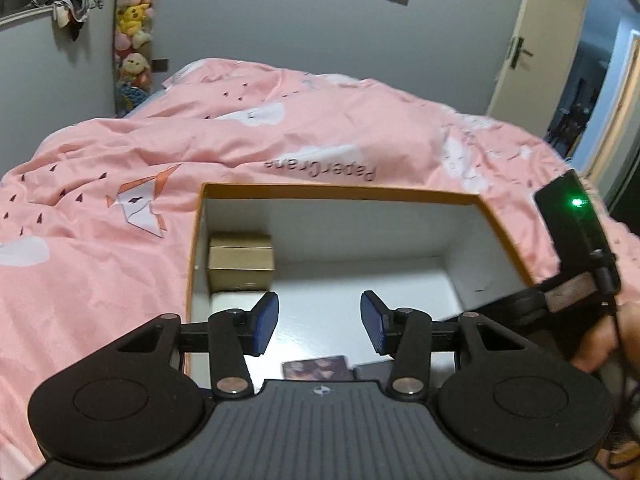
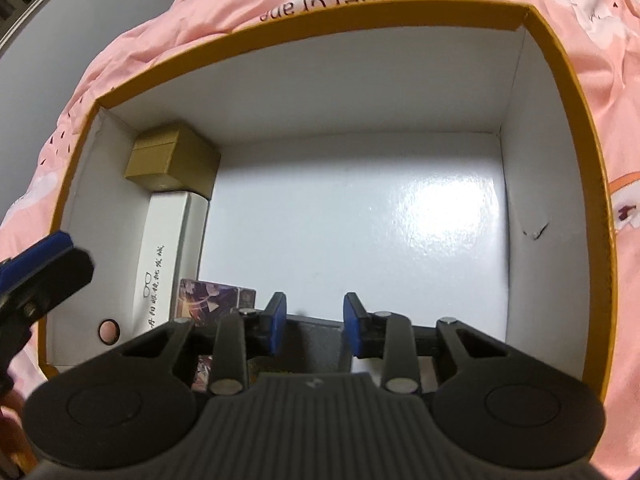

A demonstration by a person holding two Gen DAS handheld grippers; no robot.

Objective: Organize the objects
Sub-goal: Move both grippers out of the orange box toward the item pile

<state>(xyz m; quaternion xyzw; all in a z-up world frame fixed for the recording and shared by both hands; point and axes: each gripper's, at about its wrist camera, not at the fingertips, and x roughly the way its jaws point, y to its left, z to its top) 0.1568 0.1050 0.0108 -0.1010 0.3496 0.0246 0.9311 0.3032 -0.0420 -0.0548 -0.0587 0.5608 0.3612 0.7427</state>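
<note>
A packing step appears to be in hand: small things are being laid into a large open box (image 2: 320, 80) with an orange rim and white inside, which rests on a bed under a pink quilt (image 1: 120, 184). Along the box's left wall a small brown carton (image 2: 172, 160) is set in the far corner, a long white box (image 2: 168, 248) with a glasses drawing lies just in front of it, and a picture card (image 2: 212, 300) lies near the front, beside the white box.

The right gripper (image 2: 314, 326) is held low over the box floor, its fingers apart with a dark flat item (image 2: 316, 340) seen between or below them (whether it is pinched cannot be told, since no pad is plainly pressed on it). The left gripper (image 1: 320, 322) hangs above the near part of the box, fingers apart and nothing between them.

The next move is judged to call for the dark item to be settled flat beside the card, the broad free floor to the right being kept for later pieces.

Beyond the bed, a grey wall, a hanging column of soft toys (image 1: 134, 36) and an open door (image 1: 532, 52) are seen; the light is dim and bluish.
</note>
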